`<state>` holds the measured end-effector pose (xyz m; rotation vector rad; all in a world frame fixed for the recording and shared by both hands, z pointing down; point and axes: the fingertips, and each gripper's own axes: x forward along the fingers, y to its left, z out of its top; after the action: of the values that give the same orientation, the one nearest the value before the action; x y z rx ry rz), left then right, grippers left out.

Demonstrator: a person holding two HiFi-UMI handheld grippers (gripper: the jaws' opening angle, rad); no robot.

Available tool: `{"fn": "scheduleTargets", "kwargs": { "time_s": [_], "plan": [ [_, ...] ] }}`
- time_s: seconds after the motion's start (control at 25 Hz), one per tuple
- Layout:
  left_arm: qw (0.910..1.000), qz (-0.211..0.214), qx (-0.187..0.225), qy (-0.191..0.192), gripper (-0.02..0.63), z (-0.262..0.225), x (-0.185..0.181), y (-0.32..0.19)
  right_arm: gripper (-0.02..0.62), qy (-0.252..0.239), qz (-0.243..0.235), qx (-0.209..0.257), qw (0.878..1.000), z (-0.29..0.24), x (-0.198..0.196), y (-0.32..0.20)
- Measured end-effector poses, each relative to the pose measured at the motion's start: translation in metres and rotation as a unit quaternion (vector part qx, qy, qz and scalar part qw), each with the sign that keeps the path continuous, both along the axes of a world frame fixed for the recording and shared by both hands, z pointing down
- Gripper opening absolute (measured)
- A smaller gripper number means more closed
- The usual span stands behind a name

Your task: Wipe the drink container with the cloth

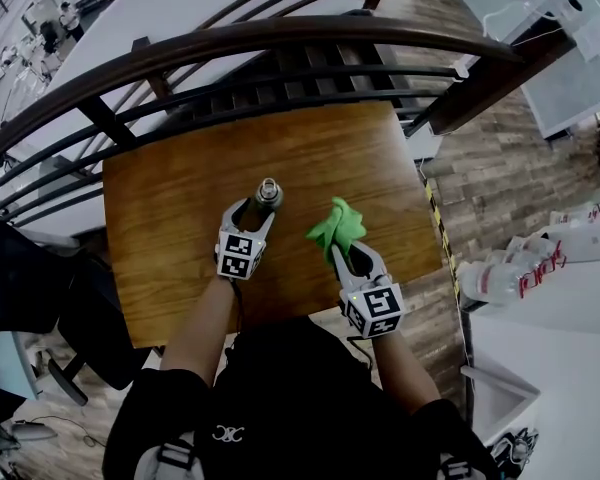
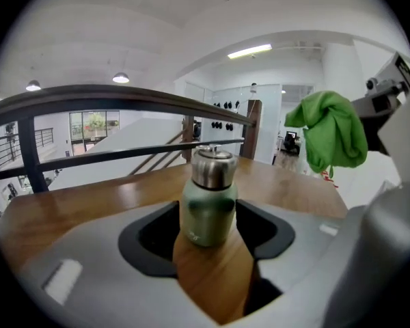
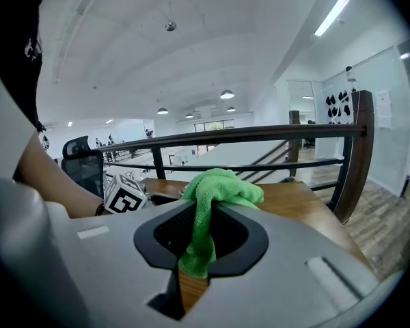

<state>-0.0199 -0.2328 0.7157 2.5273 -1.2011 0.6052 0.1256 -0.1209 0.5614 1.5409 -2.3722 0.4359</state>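
Observation:
A small green drink bottle point(image 1: 269, 194) with a steel cap stands upright on the wooden table point(image 1: 170, 228). My left gripper point(image 1: 265, 208) is shut on the drink bottle point(image 2: 206, 207), its pads point(image 2: 160, 234) pressed to both sides of the lower body. To its right, my right gripper point(image 1: 341, 251) is shut on a bunched green cloth point(image 1: 337, 225) and holds it a little above the table, apart from the bottle. In the right gripper view the cloth point(image 3: 215, 190) spills over the jaws and hangs down between them. From the left gripper view the cloth point(image 2: 331, 132) hangs at the upper right.
A dark curved railing point(image 1: 280, 43) runs just past the table's far edge. An office chair point(image 1: 80, 338) stands at the left. On the right, a white surface point(image 1: 570, 308) carries plastic bottles point(image 1: 500, 273). Wood floor lies between it and the table.

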Motion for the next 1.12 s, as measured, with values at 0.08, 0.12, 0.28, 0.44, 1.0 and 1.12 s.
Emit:
{"fn": "scheduleTargets", "kwargs": {
  "time_s": [0.08,0.12,0.28,0.44,1.0,1.12],
  "plan": [
    [0.9999,-0.014,0.004,0.005,0.293,-0.006,-0.007,0.003,0.044,-0.001,0.000,0.002,1.000,-0.003,0.002,-0.001],
    [0.9997,-0.019,0.008,0.009,0.291,-0.011,-0.009,0.005,0.044,-0.001,0.000,0.003,1.000,-0.005,0.003,-0.001],
    [0.9977,-0.048,0.042,0.024,0.201,-0.046,-0.027,0.010,0.044,-0.005,-0.005,0.013,1.000,-0.010,-0.003,-0.006],
    [0.9925,-0.093,0.069,0.039,0.052,-0.091,-0.051,0.019,0.044,-0.010,-0.014,0.038,0.999,-0.023,-0.023,-0.024],
    [0.9542,-0.239,0.177,0.027,0.052,-0.256,-0.174,0.089,0.043,-0.057,-0.058,0.151,0.985,-0.115,-0.116,-0.068],
    [0.9434,-0.273,0.186,0.023,0.052,-0.270,-0.194,0.101,0.043,-0.050,-0.059,0.163,0.984,-0.125,-0.119,-0.070]
  ]
}}
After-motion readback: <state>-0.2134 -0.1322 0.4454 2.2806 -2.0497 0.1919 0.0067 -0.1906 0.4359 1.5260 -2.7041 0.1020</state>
